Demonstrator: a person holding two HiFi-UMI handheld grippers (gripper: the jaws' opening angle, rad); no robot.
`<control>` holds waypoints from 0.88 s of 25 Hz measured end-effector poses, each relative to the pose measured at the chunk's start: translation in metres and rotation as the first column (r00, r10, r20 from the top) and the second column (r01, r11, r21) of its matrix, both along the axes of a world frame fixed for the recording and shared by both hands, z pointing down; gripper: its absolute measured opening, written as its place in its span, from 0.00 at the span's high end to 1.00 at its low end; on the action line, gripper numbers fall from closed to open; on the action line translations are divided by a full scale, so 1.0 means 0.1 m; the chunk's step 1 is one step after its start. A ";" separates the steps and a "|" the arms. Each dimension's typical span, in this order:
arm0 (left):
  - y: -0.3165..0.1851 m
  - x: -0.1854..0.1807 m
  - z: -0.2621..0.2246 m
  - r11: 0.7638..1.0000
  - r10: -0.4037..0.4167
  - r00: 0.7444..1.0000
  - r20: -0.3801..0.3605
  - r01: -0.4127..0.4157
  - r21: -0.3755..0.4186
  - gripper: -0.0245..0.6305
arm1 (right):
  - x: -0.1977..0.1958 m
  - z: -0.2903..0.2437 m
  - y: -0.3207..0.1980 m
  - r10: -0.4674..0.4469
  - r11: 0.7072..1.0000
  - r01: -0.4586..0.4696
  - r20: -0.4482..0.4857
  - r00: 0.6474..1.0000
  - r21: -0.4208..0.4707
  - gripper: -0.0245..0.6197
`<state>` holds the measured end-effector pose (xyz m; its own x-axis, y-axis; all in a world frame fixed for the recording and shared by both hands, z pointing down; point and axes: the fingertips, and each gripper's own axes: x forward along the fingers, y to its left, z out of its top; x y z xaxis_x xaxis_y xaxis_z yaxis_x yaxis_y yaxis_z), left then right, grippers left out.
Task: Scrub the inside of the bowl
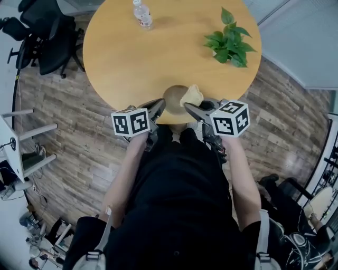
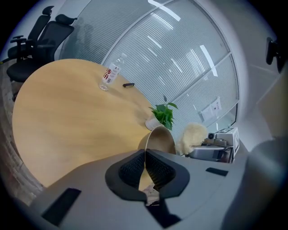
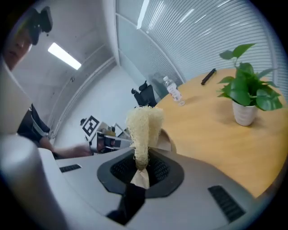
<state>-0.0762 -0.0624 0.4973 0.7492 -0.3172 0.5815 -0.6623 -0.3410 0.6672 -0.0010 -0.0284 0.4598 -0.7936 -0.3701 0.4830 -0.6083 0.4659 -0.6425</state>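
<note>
My left gripper [image 2: 145,157] is clamped on the rim of the bowl [image 2: 160,140] at the table's [image 1: 127,58] near edge. My right gripper [image 3: 141,165] pinches a sponge [image 3: 144,128] just beside it.

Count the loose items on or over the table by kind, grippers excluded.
bowl: 1
loofah scrubber: 1
water bottle: 1
potted plant: 1
black pen: 1
Total: 5
</note>
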 end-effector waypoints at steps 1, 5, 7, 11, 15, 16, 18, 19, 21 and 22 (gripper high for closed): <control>-0.02 -0.03 0.03 1.000 0.002 1.000 -0.011 -0.002 -0.017 0.93 | 0.04 -0.07 -0.05 0.050 0.999 -0.051 0.022 0.998 0.010 0.90; -0.10 -0.16 0.19 0.997 -0.004 0.999 -0.045 0.000 -0.077 0.93 | 0.22 -0.18 -0.16 0.184 0.983 -0.184 0.025 0.983 0.023 0.90; -0.14 -0.19 0.29 0.995 0.002 0.998 -0.059 -0.008 -0.103 0.93 | 0.27 -0.18 -0.18 0.227 0.974 -0.227 0.011 0.974 0.016 0.90; -0.20 -0.24 0.53 0.987 0.036 0.998 -0.053 -0.044 -0.155 0.93 | 0.29 -0.11 -0.15 0.292 0.956 -0.292 -0.016 0.956 -0.011 0.90; -0.29 -0.32 0.72 0.980 0.042 0.998 -0.053 -0.052 -0.193 0.93 | 0.23 -0.09 -0.12 0.350 0.936 -0.350 -0.024 0.936 -0.014 0.90; -0.30 -0.33 0.75 0.978 0.049 0.997 -0.053 -0.058 -0.200 0.93 | 0.22 -0.08 -0.11 0.365 0.931 -0.365 -0.028 0.931 -0.013 0.90; -0.33 -0.37 0.82 0.974 0.068 0.996 -0.053 -0.078 -0.215 0.93 | 0.20 -0.08 -0.07 0.396 0.918 -0.396 -0.033 0.918 -0.012 0.90; -0.34 -0.39 0.85 0.971 0.075 0.996 -0.056 -0.086 -0.224 0.93 | 0.20 -0.08 -0.06 0.412 0.911 -0.413 -0.034 0.910 -0.012 0.90; -0.38 -0.42 0.89 0.966 0.079 0.995 -0.067 -0.093 -0.239 0.93 | 0.19 -0.09 -0.02 0.444 0.896 -0.445 -0.033 0.895 -0.011 0.90; -0.39 -0.44 0.91 0.965 0.079 0.994 -0.071 -0.094 -0.245 0.93 | 0.19 -0.08 0.00 0.460 0.888 -0.460 -0.032 0.888 -0.011 0.90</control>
